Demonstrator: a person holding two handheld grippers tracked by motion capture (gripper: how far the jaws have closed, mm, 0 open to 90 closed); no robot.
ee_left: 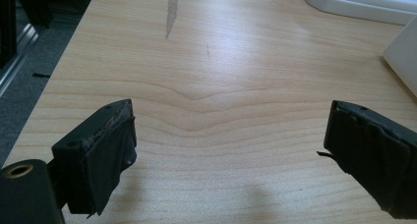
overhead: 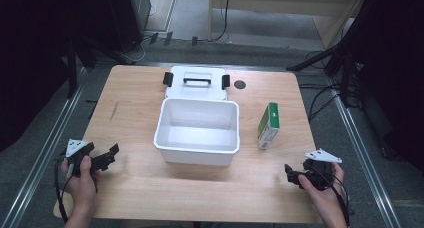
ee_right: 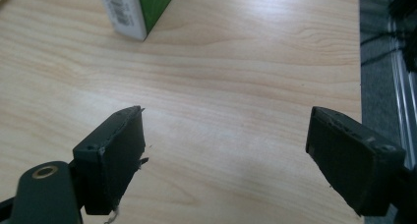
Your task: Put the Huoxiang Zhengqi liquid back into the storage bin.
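Both jaws wide, empty: left gripper (overhead: 107, 157) lower left, right gripper (overhead: 291, 174) lower right; green box (overhead: 268, 125) centre-right stands on edge, prob tips if nudged

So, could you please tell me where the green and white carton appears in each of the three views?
High view: the green and white carton lies right of the white bin.
Left gripper view: not in it.
Right gripper view: its barcoded corner sits at the top edge, left of centre.
Shared landmark: the wooden tabletop.
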